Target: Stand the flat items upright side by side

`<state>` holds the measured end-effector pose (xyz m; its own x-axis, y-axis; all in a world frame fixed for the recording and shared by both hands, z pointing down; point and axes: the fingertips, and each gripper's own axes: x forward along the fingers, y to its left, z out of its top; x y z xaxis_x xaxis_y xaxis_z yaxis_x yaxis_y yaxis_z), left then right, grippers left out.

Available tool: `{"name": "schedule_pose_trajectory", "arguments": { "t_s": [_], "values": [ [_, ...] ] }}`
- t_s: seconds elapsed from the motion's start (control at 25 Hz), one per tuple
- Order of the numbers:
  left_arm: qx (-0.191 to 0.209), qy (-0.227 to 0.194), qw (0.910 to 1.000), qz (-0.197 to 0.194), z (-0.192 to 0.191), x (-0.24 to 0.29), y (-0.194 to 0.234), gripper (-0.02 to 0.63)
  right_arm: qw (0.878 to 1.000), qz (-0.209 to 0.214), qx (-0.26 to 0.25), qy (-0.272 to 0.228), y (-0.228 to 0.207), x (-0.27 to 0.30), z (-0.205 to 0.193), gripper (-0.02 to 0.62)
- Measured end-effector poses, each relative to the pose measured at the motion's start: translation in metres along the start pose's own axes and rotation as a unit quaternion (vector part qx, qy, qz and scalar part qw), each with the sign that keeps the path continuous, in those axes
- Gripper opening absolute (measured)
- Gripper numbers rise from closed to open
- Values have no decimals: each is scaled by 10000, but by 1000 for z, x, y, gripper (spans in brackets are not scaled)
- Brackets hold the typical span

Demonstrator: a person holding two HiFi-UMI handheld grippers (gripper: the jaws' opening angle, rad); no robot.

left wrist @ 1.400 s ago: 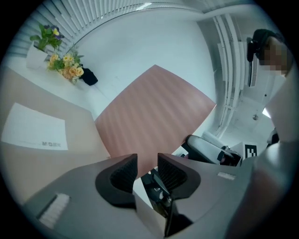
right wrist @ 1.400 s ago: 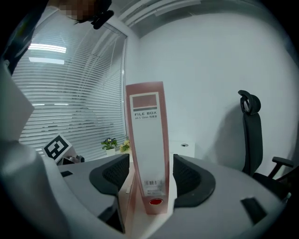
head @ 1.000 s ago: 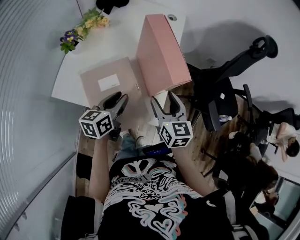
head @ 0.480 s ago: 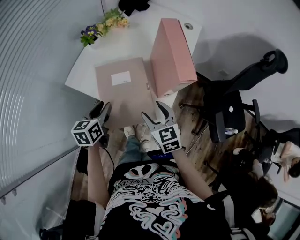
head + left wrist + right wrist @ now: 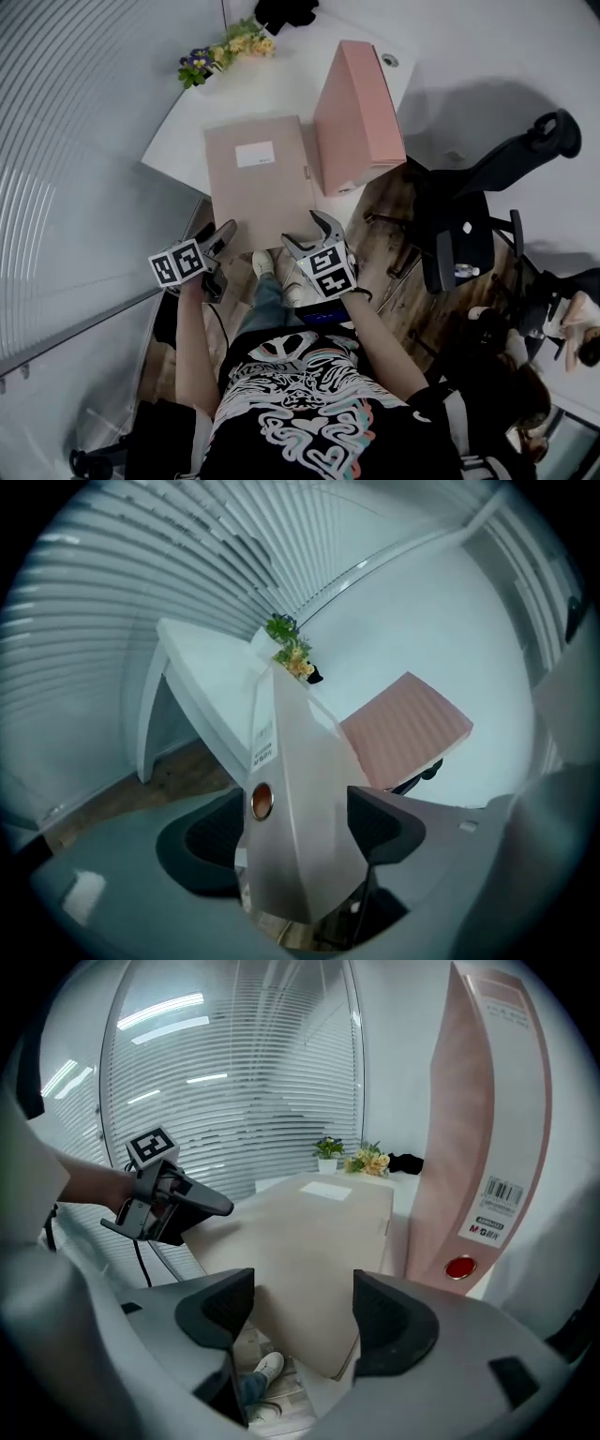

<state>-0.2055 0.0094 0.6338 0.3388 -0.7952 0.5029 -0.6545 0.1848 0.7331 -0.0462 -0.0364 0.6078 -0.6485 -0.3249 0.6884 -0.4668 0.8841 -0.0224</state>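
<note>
Both-handed, bracketing flat beige folder with left gripper and right gripper, jaws just opening wide, to stand it beside pink binder

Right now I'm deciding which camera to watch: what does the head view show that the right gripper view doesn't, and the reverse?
Only the head view: the wearer's shirt and another person seated far right. Only the right gripper view: the red disc and barcode label on the spine of the pink binder. Both: the tan folder lying flat on the white table, the binder upright beside it, and the flowers.
</note>
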Motion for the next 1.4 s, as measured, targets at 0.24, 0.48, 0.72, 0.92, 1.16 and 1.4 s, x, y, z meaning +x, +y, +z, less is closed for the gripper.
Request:
{"name": "schedule_pose_trajectory", "arguments": {
  "t_s": [0.24, 0.48, 0.72, 0.92, 1.16, 1.4],
  "values": [
    [-766, 137, 9960, -444, -18, 11, 3, 367, 9999, 5, 123, 26, 0, 3, -2, 319],
    [-1313, 428, 9859, -941, -30, 25, 5, 389, 9999, -6, 169, 28, 0, 3, -2, 318],
    [-1209, 744, 9836, -1116, -32, 20, -11, 358, 9987, -24, 496, -90, -3, 2, -1, 321],
    [-1194, 334, 9839, -1285, -11, 5, -18, 324, 9957, 136, 900, -186, -4, 1, 2, 324],
    [-1366, -9, 9820, -1305, 4, -12, -26, 305, 9912, 366, 1239, -289, 2, 1, 7, 324],
    [-1160, -178, 9845, -1301, 17, -25, -39, 295, 9842, 624, 1600, -440, 5, 1, 9, 325]
  ]
}}
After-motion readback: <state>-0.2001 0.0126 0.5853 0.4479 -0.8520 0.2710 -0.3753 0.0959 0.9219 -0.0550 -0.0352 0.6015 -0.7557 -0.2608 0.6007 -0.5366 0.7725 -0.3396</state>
